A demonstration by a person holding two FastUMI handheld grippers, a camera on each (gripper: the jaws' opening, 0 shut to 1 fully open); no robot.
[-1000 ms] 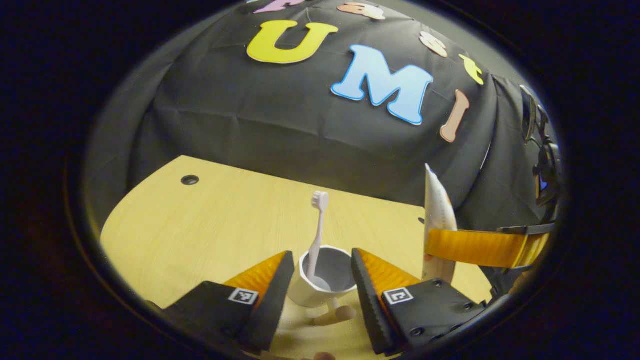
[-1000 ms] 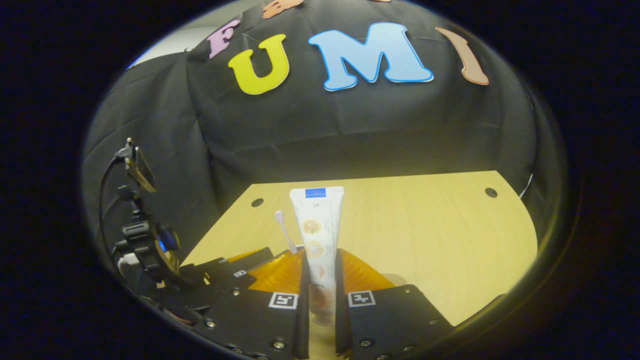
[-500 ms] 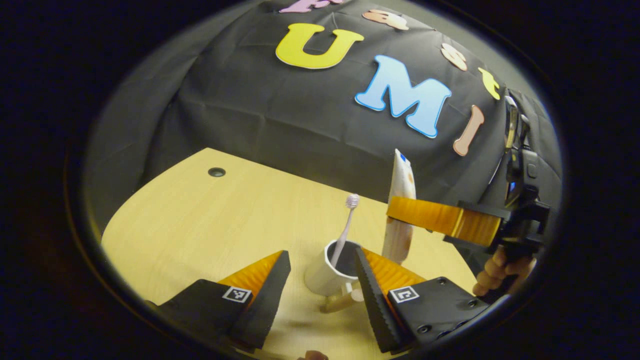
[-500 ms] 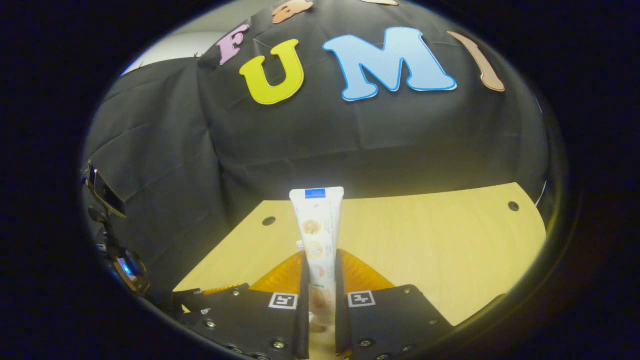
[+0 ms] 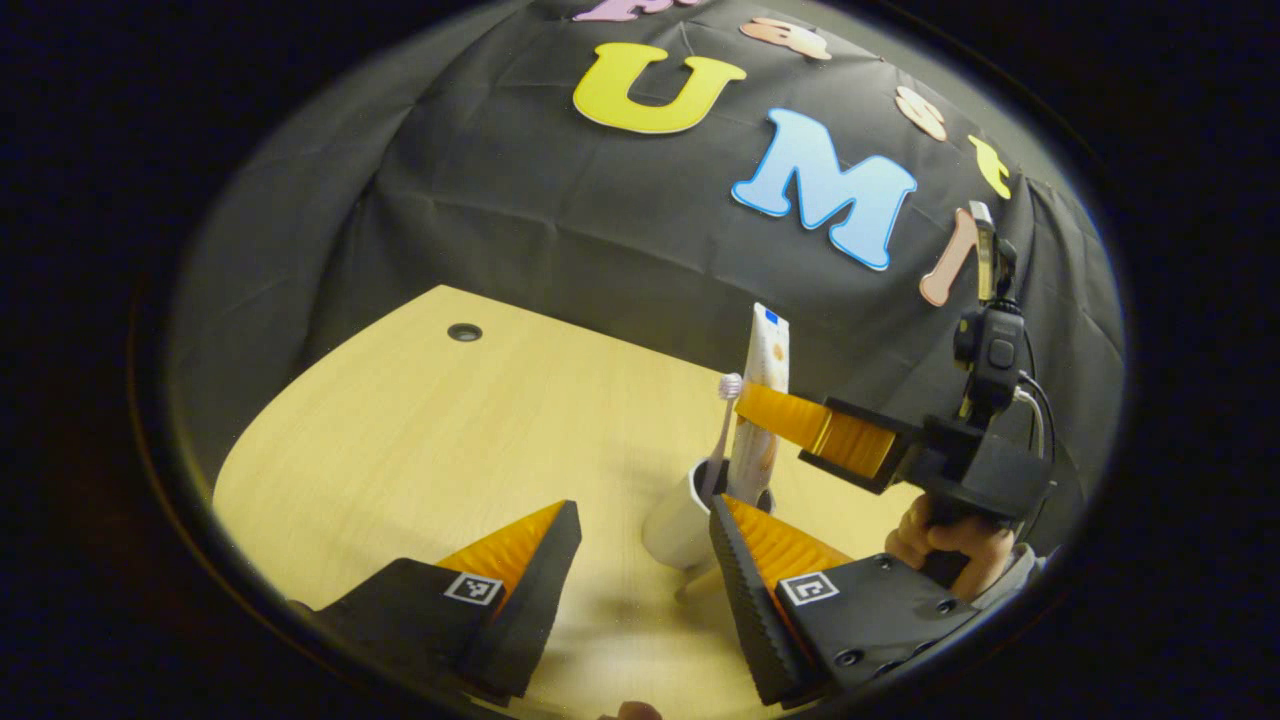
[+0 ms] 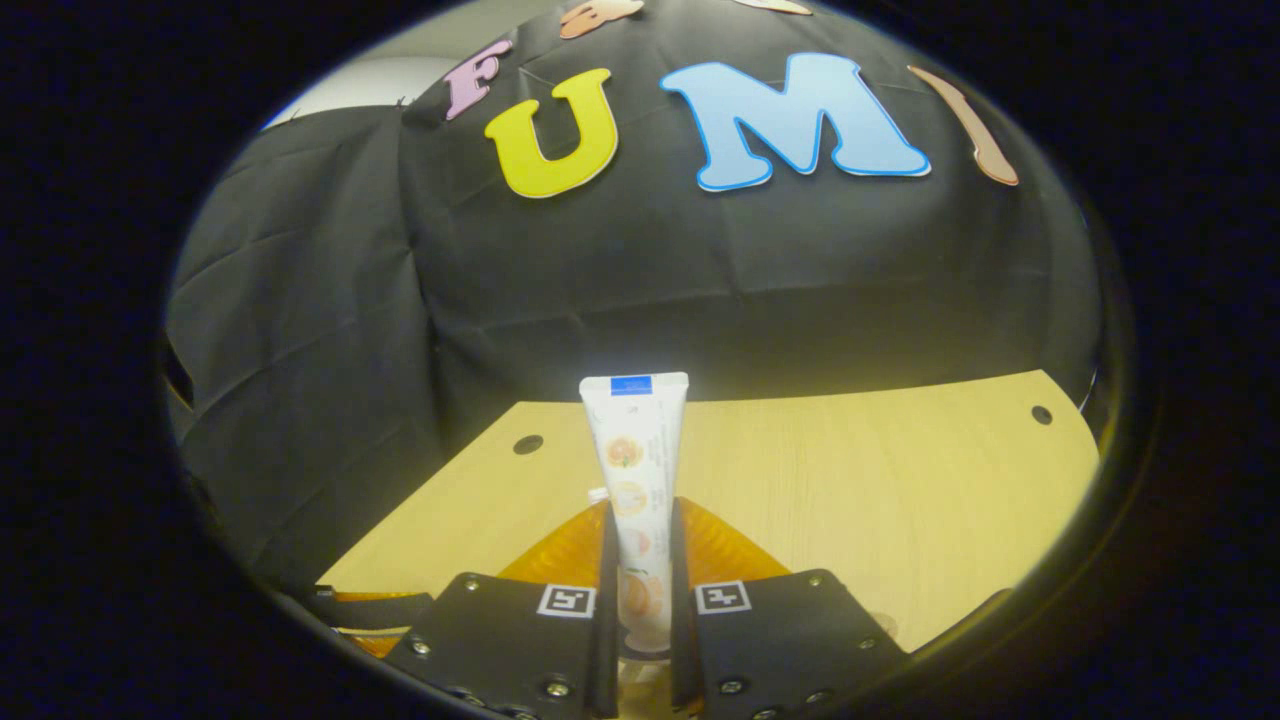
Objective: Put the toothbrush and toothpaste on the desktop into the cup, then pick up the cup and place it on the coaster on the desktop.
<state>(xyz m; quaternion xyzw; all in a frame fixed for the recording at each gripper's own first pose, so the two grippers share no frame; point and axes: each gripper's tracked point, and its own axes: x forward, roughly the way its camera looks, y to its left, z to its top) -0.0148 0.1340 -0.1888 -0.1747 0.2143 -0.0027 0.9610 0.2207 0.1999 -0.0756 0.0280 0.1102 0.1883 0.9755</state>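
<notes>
Lowering the toothpaste (image 6: 638, 480) toward the cup (image 5: 683, 515) is the step I judge to be in hand. My right gripper (image 6: 638, 610) is clenched on the tube, both fingers pressing its lower part. In the left gripper view the tube stands over the cup's mouth, its bottom end at or just inside the rim; I cannot tell how deep. The toothbrush (image 5: 722, 430) is already in the cup, leaning, bristle head up, just beside the tube.

The tube's long axis runs nearly upright, the flat crimped end with the blue band at the top, the cap end down toward the cup. My left gripper (image 5: 640, 580) is spread wide and holds nothing; the cup stands on the desk (image 5: 420, 450) just ahead of its right finger.

Next, I think, the tube must go down clear of the brush handle before I let go. I cannot make out the coaster.
</notes>
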